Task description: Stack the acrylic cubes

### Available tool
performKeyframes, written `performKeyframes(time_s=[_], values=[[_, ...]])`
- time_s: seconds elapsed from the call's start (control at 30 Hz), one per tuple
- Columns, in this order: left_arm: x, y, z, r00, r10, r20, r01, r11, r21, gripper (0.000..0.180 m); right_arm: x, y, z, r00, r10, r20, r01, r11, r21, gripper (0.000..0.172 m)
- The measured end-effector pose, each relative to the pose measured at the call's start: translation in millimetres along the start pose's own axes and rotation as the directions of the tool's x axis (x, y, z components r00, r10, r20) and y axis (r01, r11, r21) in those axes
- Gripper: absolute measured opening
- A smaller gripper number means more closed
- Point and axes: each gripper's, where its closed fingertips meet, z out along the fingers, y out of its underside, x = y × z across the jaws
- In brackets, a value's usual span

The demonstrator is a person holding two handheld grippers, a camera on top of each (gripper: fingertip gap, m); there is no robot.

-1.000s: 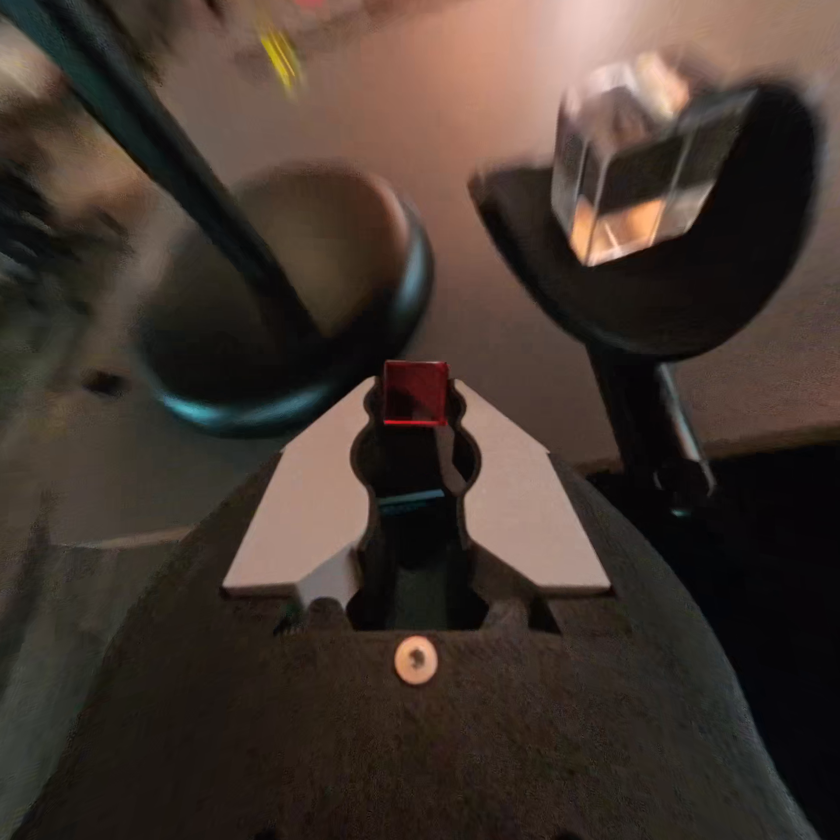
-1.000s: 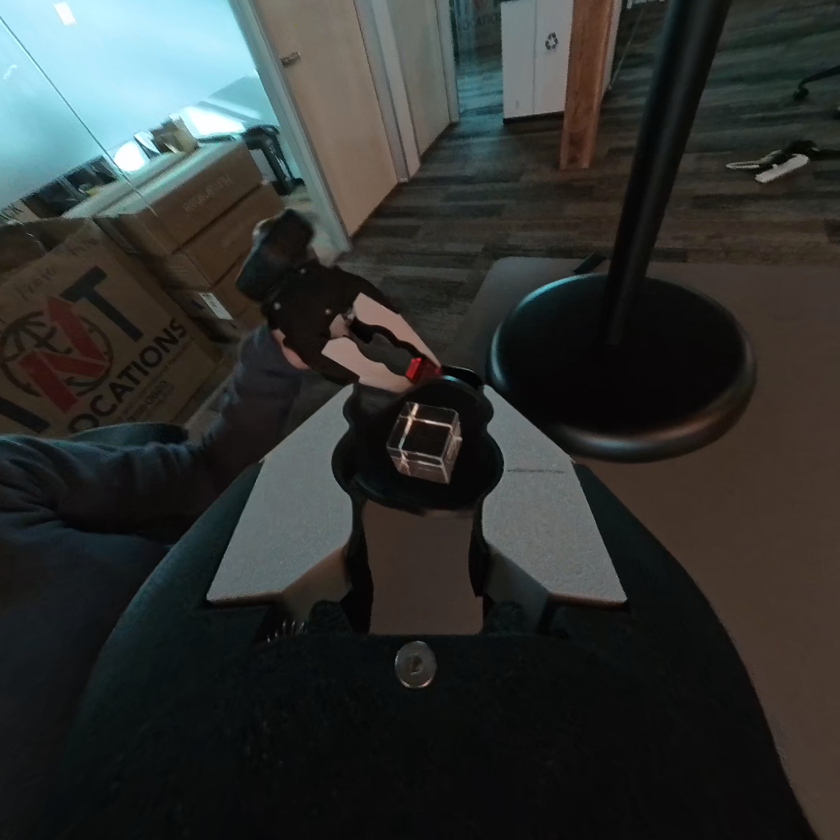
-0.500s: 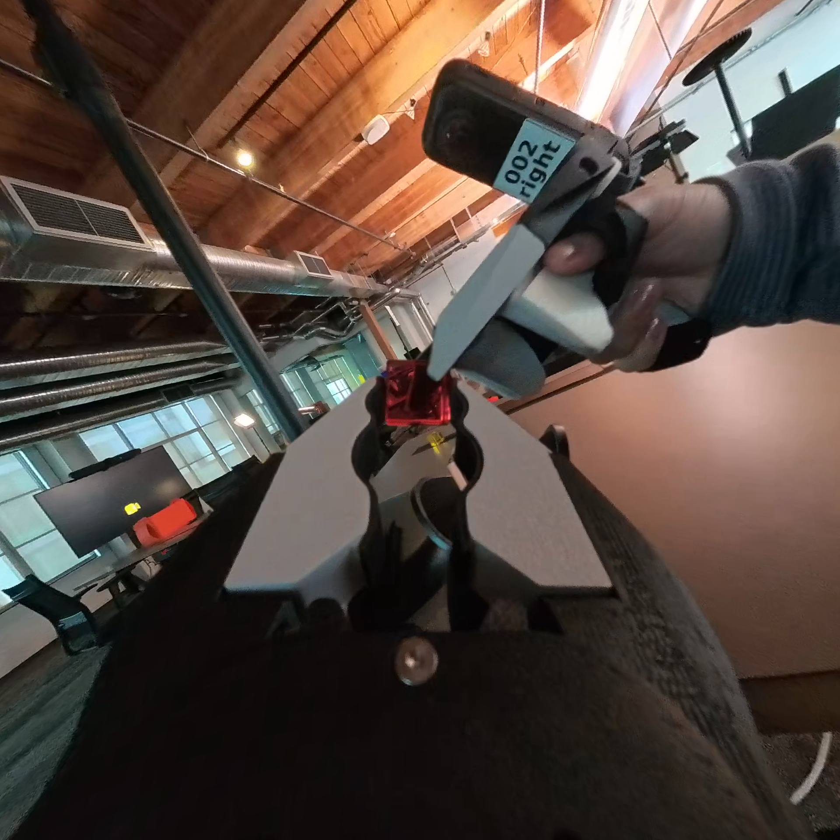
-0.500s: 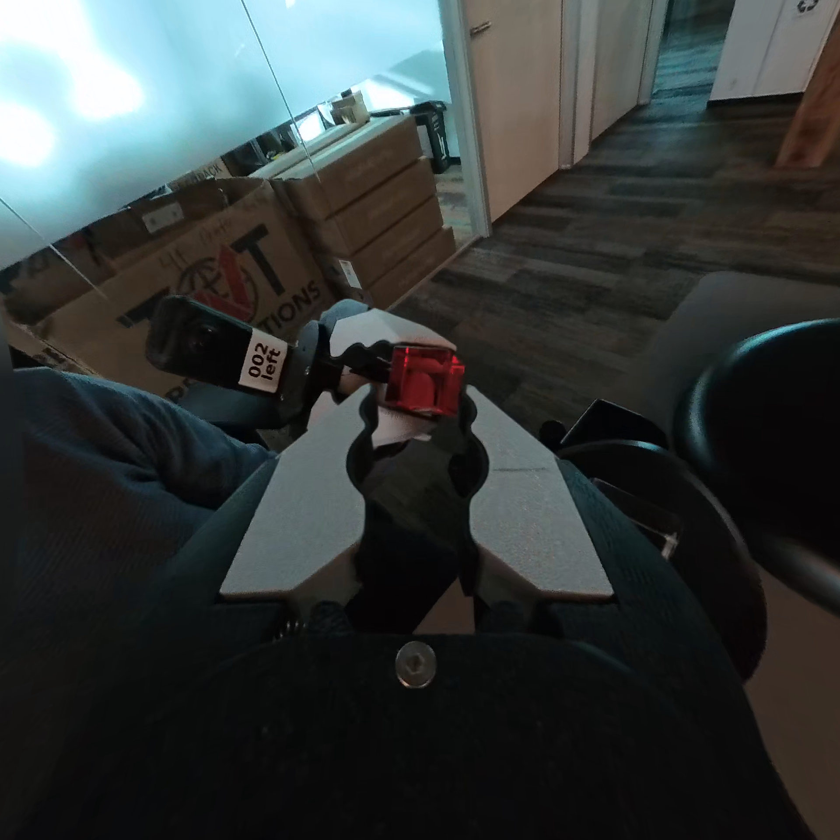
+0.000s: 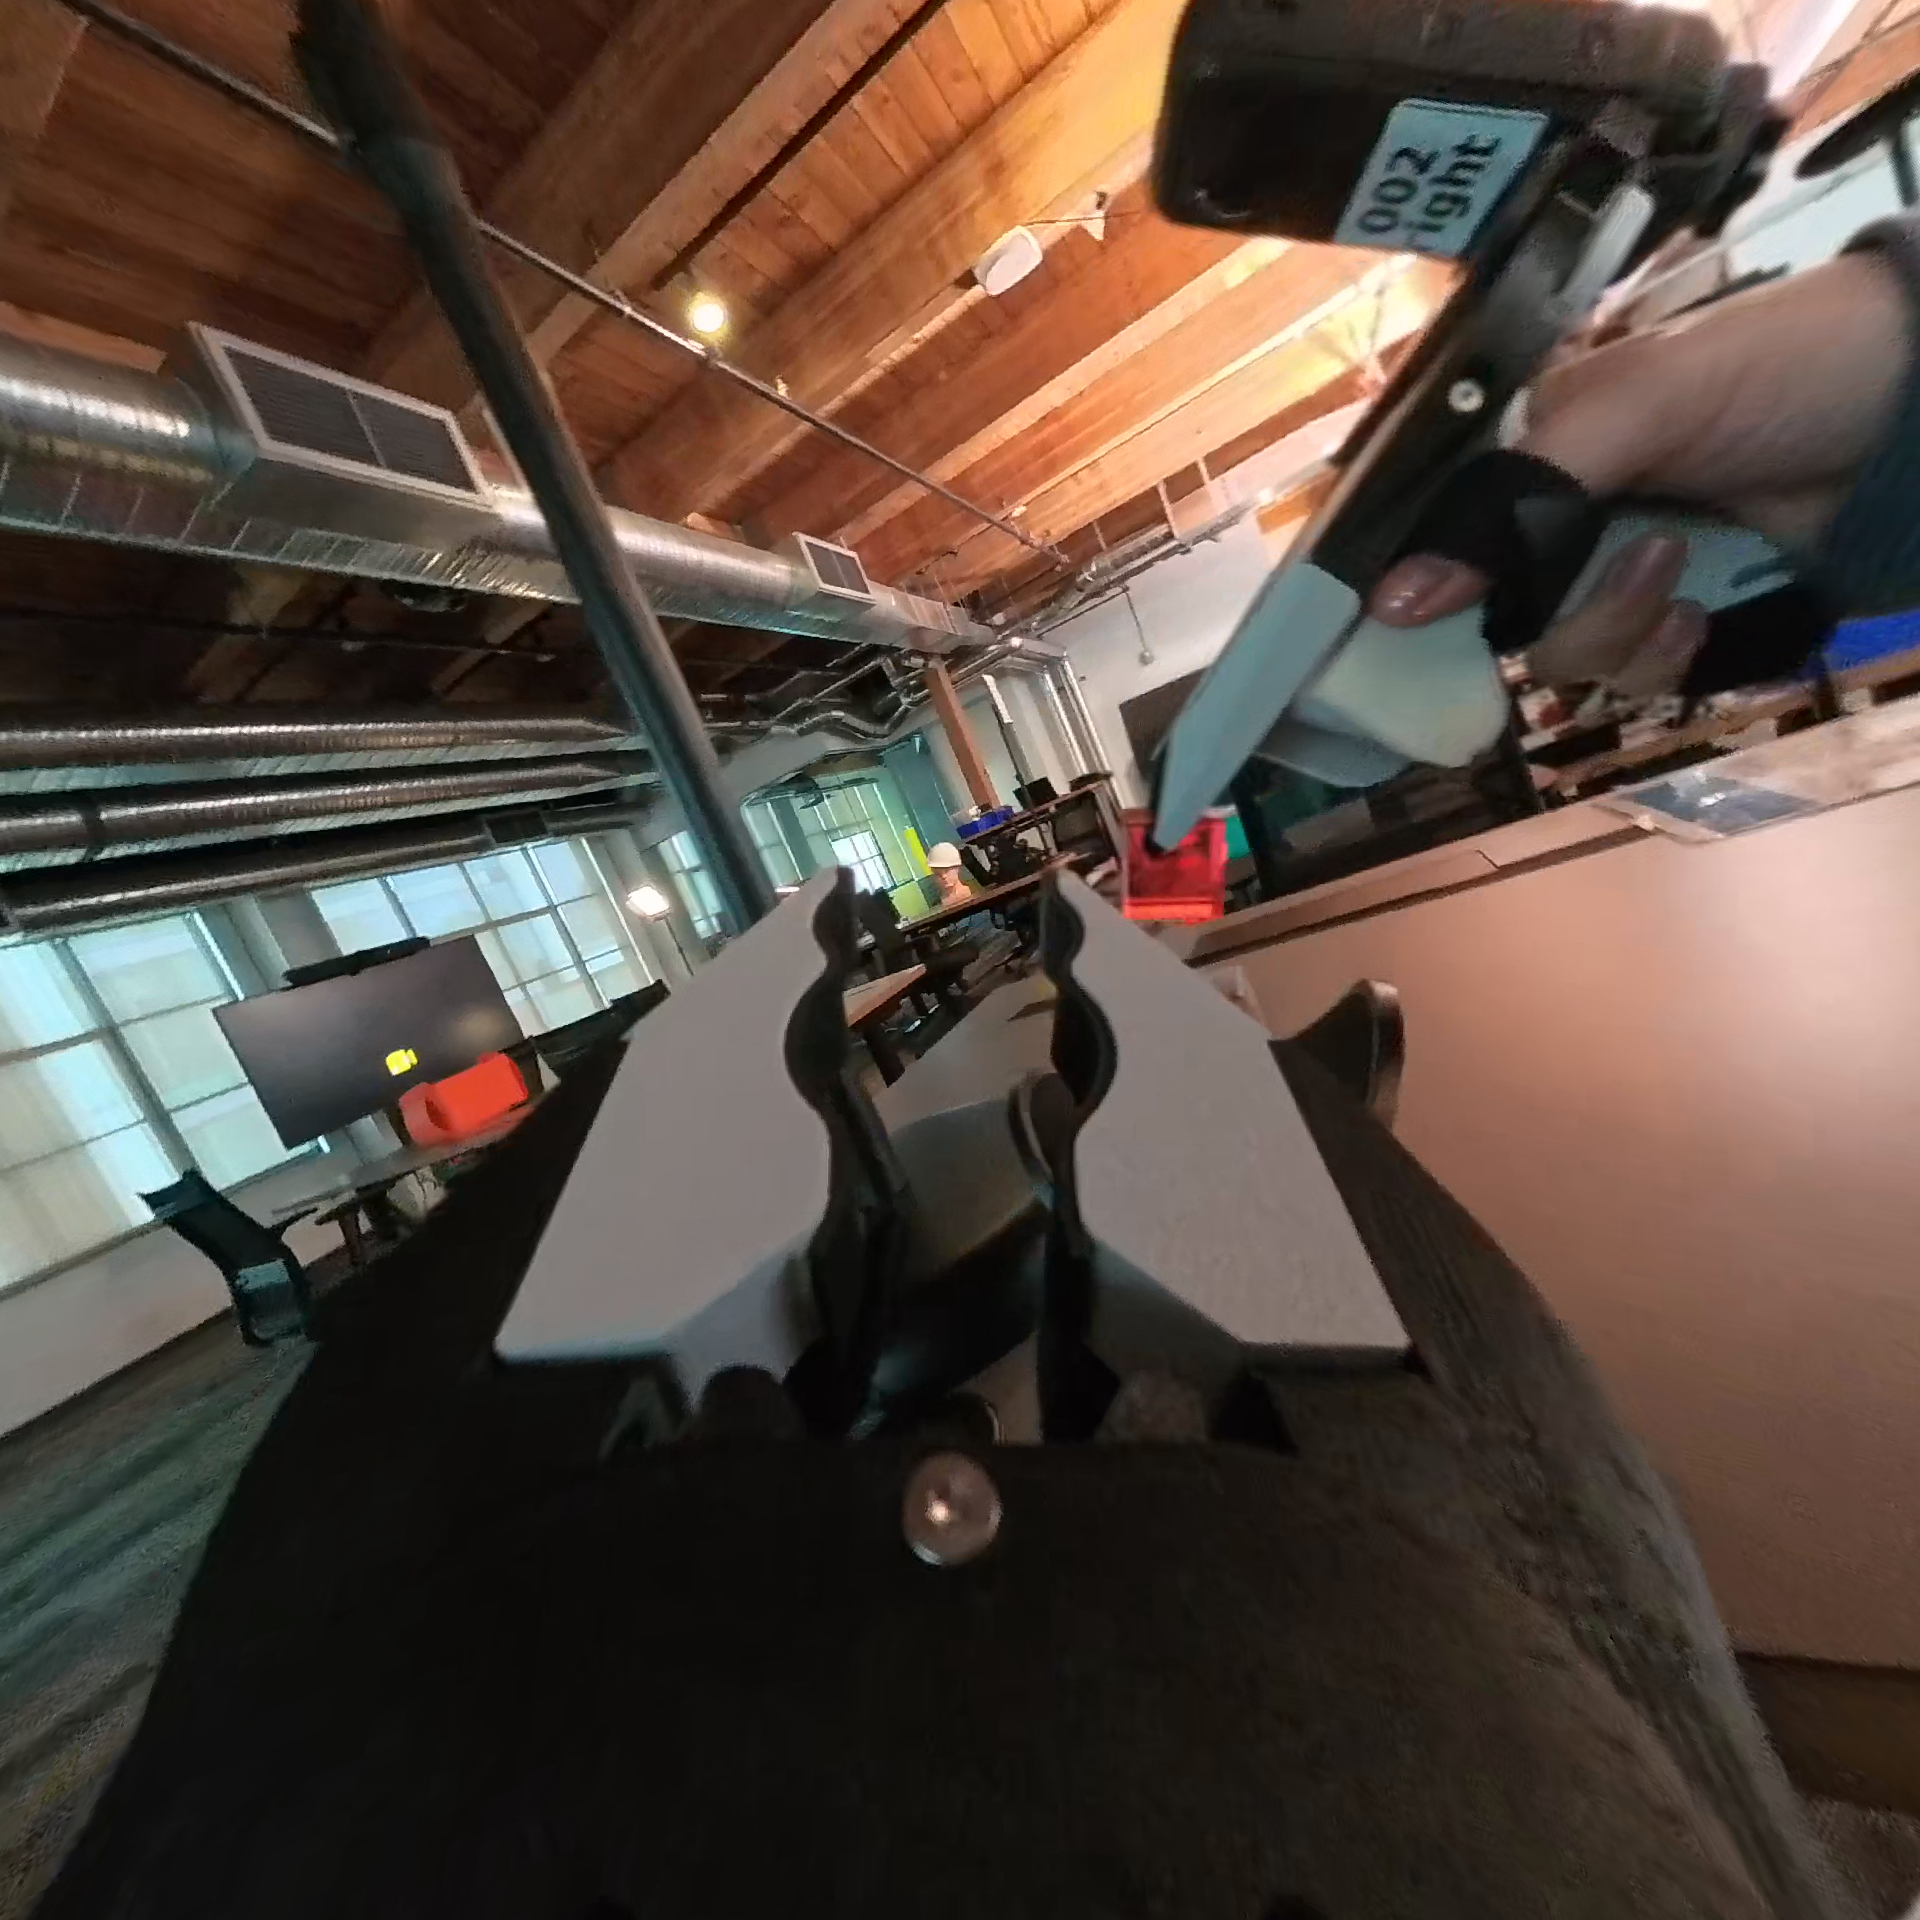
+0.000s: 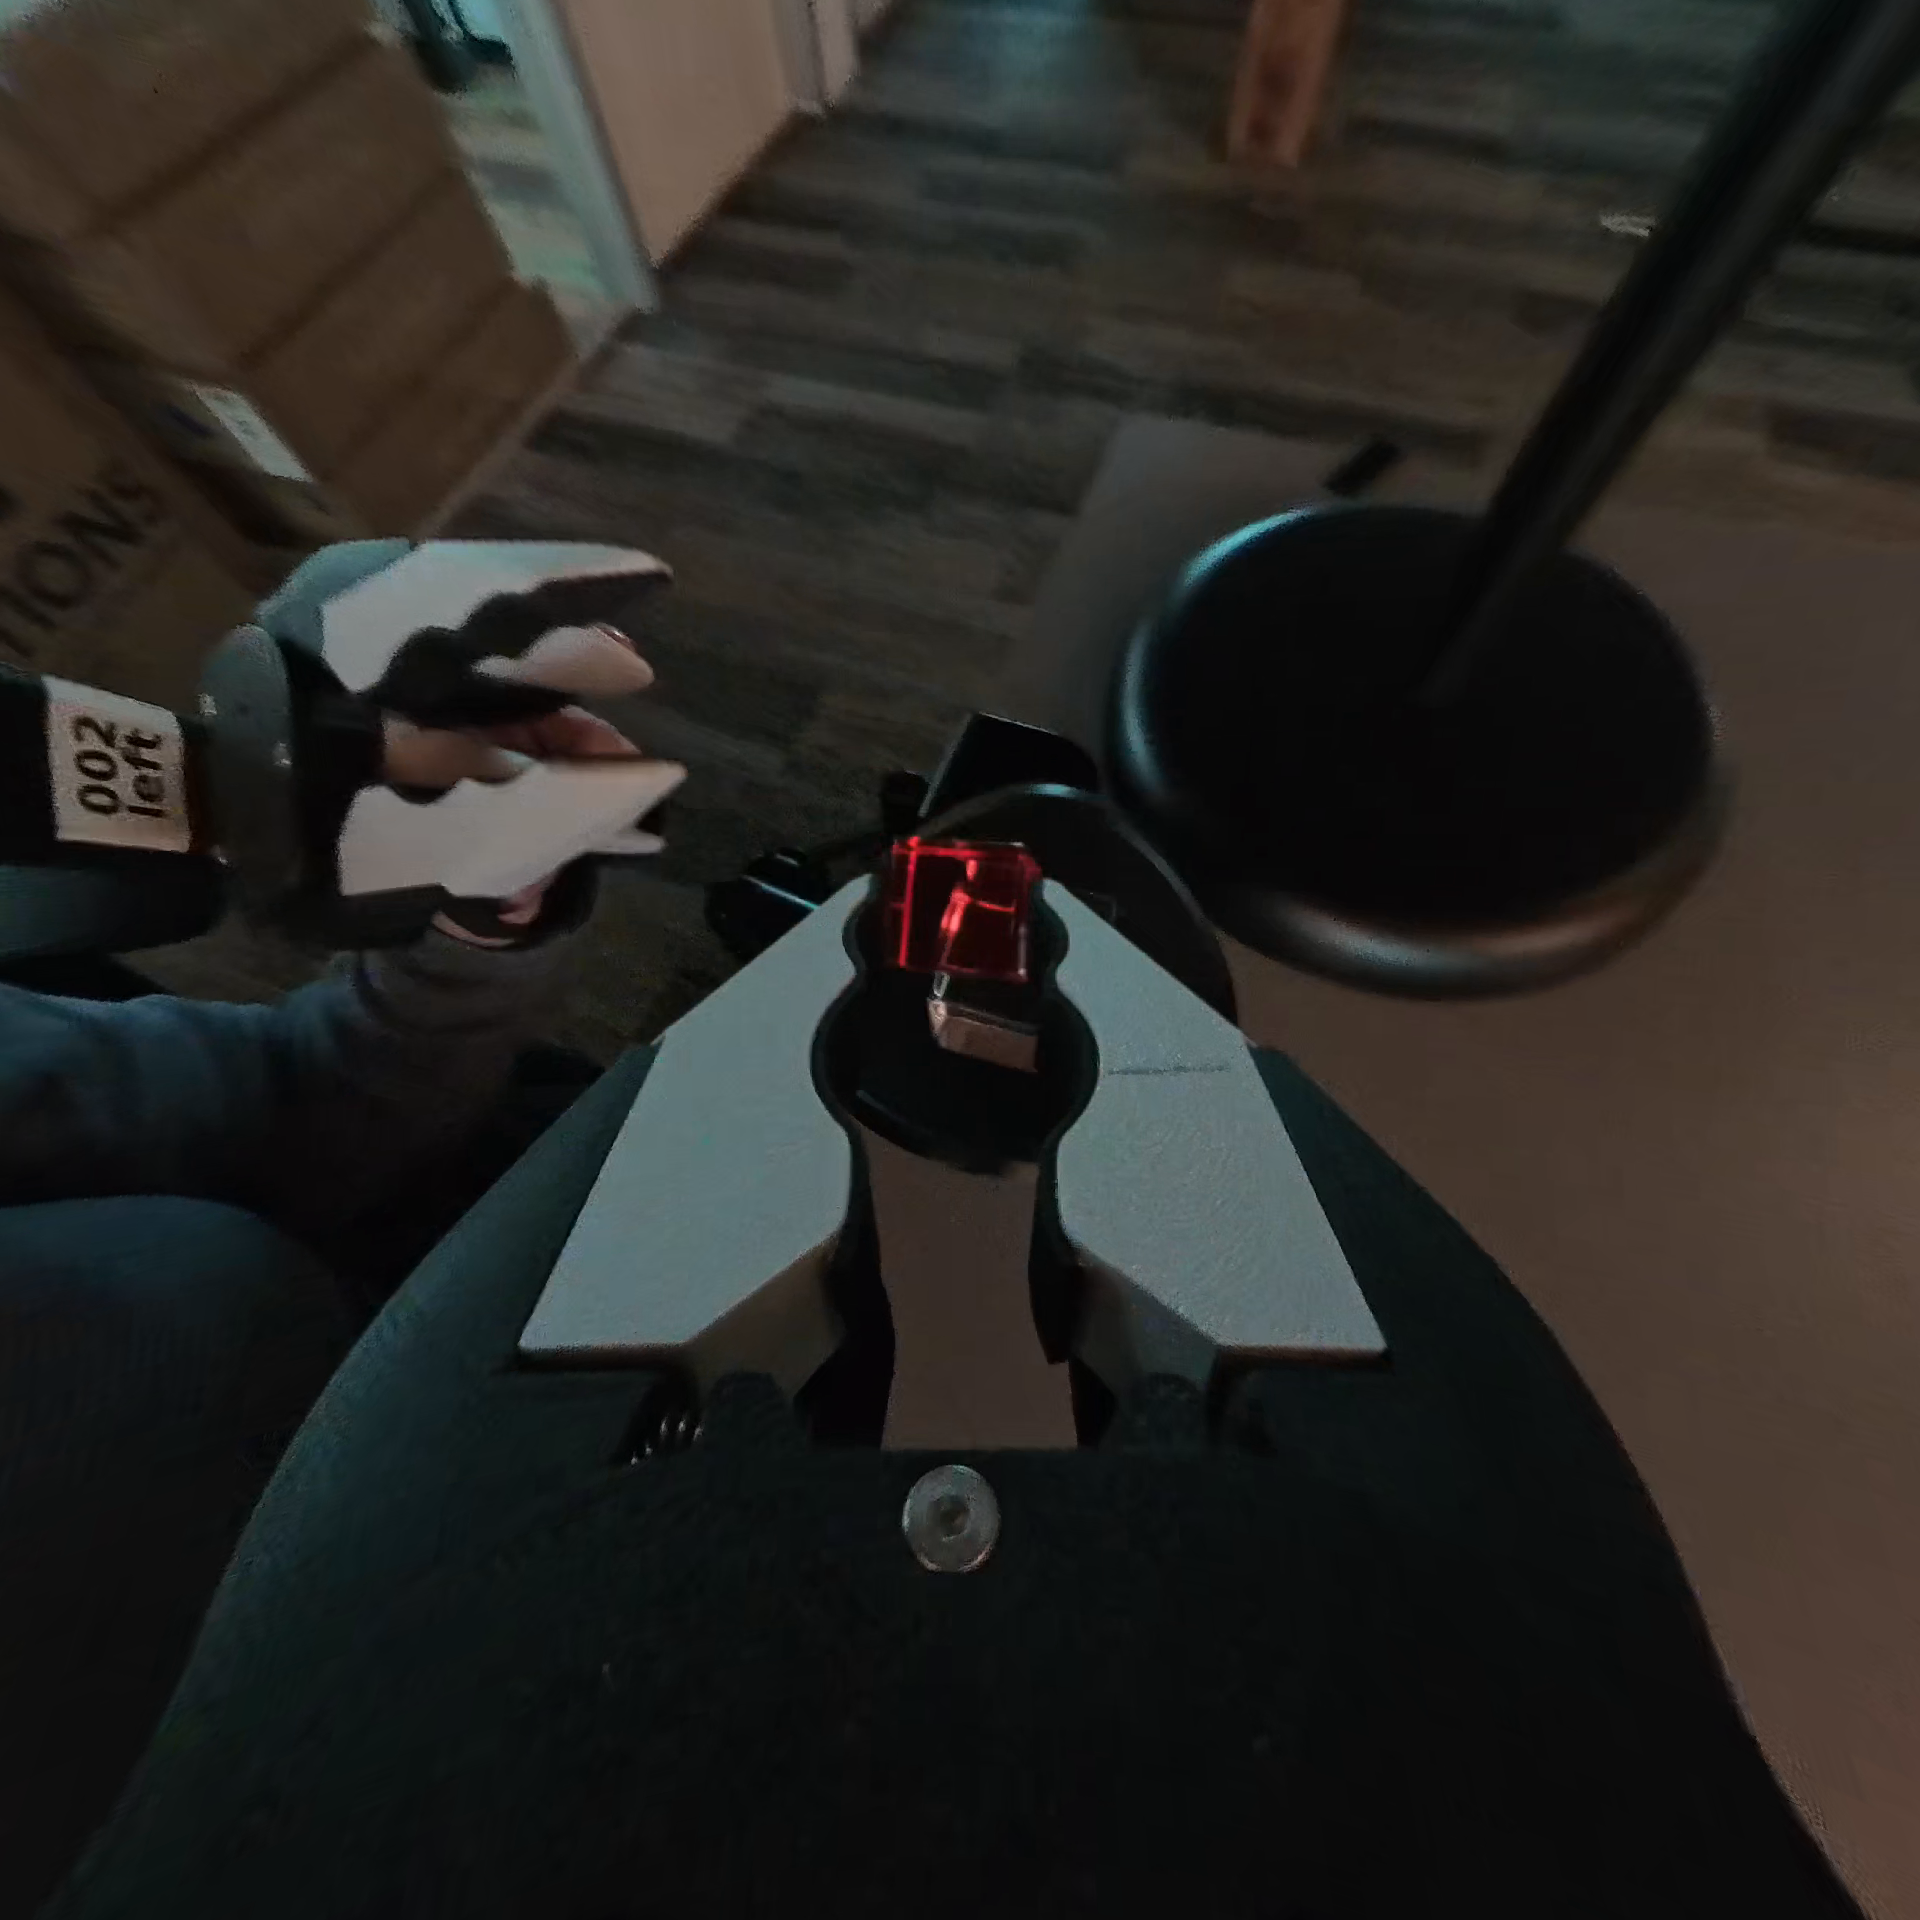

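A translucent red plastic cube [image 6: 961, 906], no long axis discernible, is clamped level between the right gripper [image 6: 956, 914] fingertips, while the left gripper [image 5: 951, 904], tilted upward, is held released and bare.

A brown table [image 6: 1714, 1299] is seen, smooth and matte. A round black stand base [image 6: 1413, 748] is set on it toward the far edge, with a black pole [image 6: 1662, 312] rising from its middle. Nearer the left edge, a curved black holder [image 6: 1174, 914] is placed just beside the base; a small clear block [image 6: 987, 1034] is seen within its curve. Beyond the far edge, a floor of dark wood planks [image 6: 935, 343] is visible, with cardboard boxes [image 6: 239, 239] stacked on it.
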Motion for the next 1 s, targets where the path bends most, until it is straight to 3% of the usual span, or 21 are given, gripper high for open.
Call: performKeyframes(time_s=[0.1, 0.23, 0.77, 1.0], values=[[-6.7, 1.0, -1.3, 0.999, -0.03, 0.023, 0.03, 1.0, 0.001, 0.033, 8.7, 2.8, 2.6, 0.997, -0.016, -0.07, 0.015, 1.0, -0.023, 0.023], [-10.9, 3.9, -2.2, 0.999, -0.036, 0.041, 0.037, 0.999, -0.015, 0.032, 5.6, 8.8, 13.7, 1.0, 0.013, -0.026, -0.015, 0.999, -0.047, 0.023], [-13.9, 13.5, -1.8, 0.998, -0.053, 0.033, 0.055, 0.997, -0.05, 0.032, 8.5, 18.5, 21.4, 0.998, -0.006, -0.065, 0.0, 0.995, -0.096, 0.024], [-14.4, 21.9, 0.9, 0.997, -0.065, 0.032, 0.068, 0.994, -0.09, 0.031, 7.7, 16.2, 22.4, 0.998, 0.001, -0.059, -0.006, 0.997, -0.081, 0.033]])
